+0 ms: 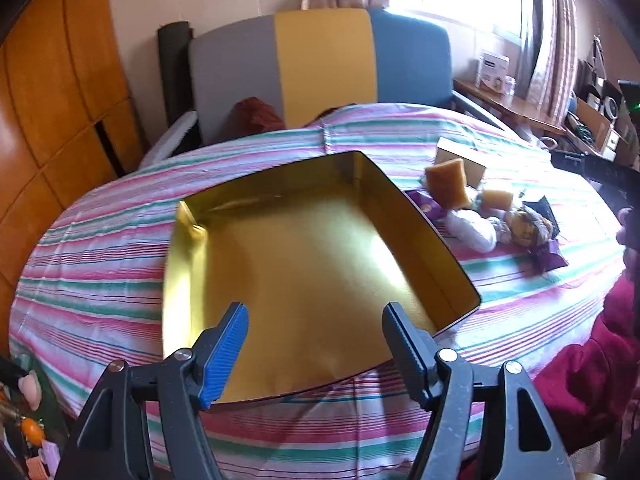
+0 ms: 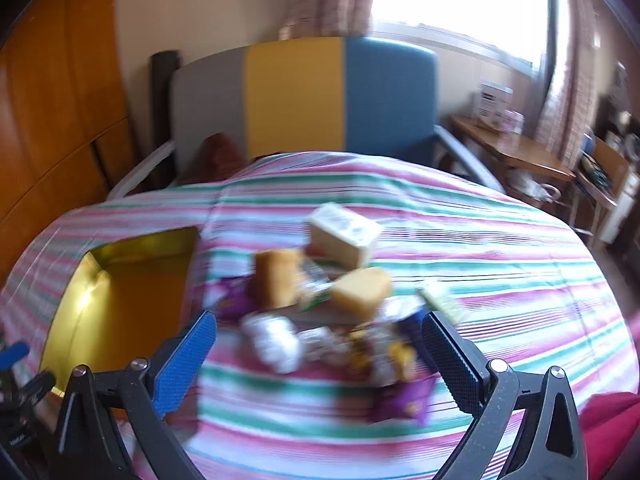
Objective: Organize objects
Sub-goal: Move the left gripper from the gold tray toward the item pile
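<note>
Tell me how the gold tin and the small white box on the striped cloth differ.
The gold tin is wide, shallow, open-topped and empty; the white box is far smaller, closed and blocky. The tin lies apart from the snack pile; the box sits at the pile's far edge. Both rest on the striped cloth.

Left gripper and right gripper: black speckled plastic frames, silver pivot screws, triangular cut-outs. Fingers carry ribbed blue pads on black backing. Person wears a crimson sleeve.
</note>
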`<action>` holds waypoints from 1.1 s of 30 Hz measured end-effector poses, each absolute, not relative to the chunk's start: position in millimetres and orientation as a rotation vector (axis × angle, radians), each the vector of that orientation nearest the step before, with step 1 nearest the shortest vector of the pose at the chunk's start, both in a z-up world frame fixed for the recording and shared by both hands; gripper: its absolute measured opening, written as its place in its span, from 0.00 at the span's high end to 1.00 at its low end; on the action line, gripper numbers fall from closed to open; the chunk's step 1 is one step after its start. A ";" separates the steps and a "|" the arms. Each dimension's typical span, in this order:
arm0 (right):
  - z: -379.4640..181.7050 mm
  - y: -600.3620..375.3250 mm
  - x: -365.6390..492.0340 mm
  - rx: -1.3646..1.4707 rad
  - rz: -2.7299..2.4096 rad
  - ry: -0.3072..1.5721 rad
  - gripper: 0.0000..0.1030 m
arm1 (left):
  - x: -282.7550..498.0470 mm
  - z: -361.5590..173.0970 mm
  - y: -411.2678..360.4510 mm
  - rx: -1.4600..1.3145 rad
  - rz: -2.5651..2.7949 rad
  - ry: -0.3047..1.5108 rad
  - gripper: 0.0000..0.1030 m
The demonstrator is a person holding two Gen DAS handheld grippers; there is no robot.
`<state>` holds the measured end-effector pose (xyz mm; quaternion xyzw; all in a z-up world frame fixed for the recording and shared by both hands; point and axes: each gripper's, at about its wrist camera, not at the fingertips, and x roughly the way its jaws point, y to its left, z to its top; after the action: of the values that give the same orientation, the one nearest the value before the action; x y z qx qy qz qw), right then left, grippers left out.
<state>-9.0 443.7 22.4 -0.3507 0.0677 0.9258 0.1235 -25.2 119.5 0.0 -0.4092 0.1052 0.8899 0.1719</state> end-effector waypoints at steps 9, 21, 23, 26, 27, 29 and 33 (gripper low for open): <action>-18.2 550.9 -1.4 -0.986 2.528 0.446 0.00 | -39.1 -12.8 146.8 -1.283 2.376 0.270 0.27; -21.6 564.0 5.6 -0.990 2.530 0.688 0.00 | -34.4 -9.2 202.0 -1.237 2.224 0.289 0.27; -22.6 563.1 4.4 -0.994 2.527 0.669 0.00 | -34.8 -6.6 210.7 -1.200 2.240 0.335 0.27; -25.3 565.5 3.9 -1.010 2.511 0.674 0.00 | -40.1 -0.1 220.3 -1.167 2.239 0.345 0.27; -26.4 566.3 3.6 -1.018 2.500 0.675 0.00 | -44.3 1.6 224.2 -1.163 2.238 0.341 0.27; -28.5 568.7 3.7 -1.031 2.481 0.683 0.00 | -51.1 5.1 230.0 -1.159 2.233 0.325 0.27; -35.4 573.1 1.3 -1.080 2.439 0.714 0.00 | -63.8 7.0 240.4 -1.176 2.212 0.294 0.29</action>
<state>1.3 573.1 -35.4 -0.3842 0.2540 0.8673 0.1890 -63.8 240.4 7.0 -0.4440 0.1111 0.8352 0.3049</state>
